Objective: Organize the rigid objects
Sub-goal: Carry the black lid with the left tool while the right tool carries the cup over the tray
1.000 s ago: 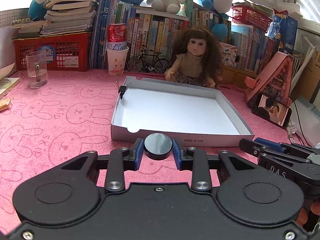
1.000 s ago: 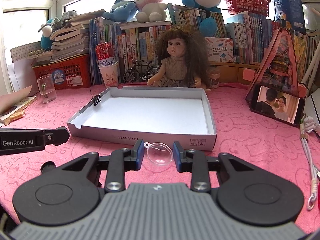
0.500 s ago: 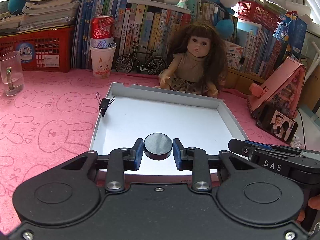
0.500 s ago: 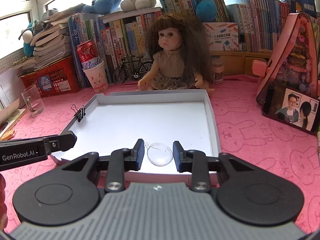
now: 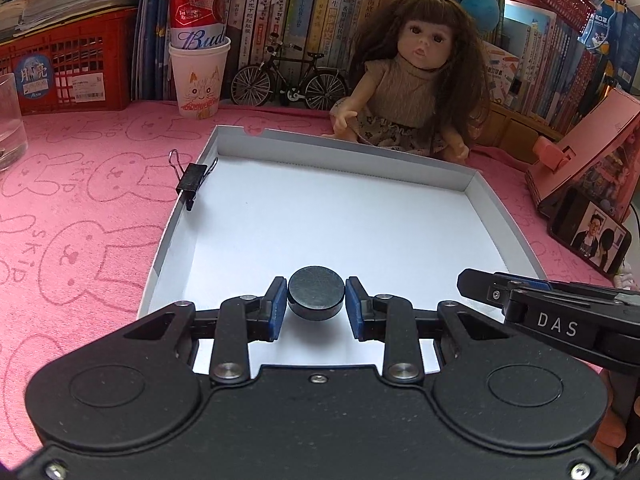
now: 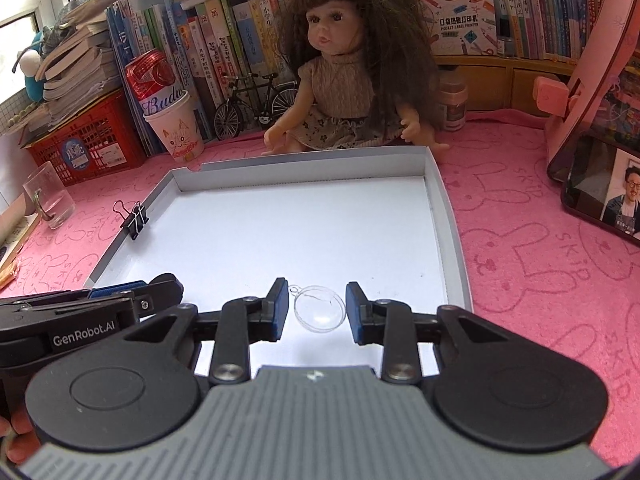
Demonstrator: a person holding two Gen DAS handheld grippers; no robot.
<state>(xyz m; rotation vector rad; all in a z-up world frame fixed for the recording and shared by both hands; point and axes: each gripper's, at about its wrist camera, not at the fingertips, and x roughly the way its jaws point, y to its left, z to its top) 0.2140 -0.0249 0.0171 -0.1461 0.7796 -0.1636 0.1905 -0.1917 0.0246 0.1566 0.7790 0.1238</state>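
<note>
pink bunny-print cloth point(image 5: 80, 208) on the worktop, white tray point(image 5: 320, 216), black disc point(image 5: 316, 298), clear dome point(image 6: 319, 309), red crate point(image 5: 68, 68) at 10 o'clock.

A tray point(image 5: 500, 216) lies on the tabletop point(image 5: 80, 208), with a clip point(image 5: 192, 180) on its left wall. Behind the tray sits a doll point(image 5: 412, 92); left of the doll stands a toy bicycle point(image 5: 288, 80), and further left a cup point(image 5: 200, 76) with a can point(image 5: 196, 12) in it. Books point(image 5: 280, 20) line the back. A glass point(image 6: 48, 196) stands far left, and a phone point(image 6: 604, 192) leans at the right. Over the tray's near part, the left hand-held gripper point(image 5: 316, 300) holds a disc point(image 5: 316, 292), and beside it the right hand-held gripper point(image 6: 318, 310) holds a dome point(image 6: 319, 308).
</note>
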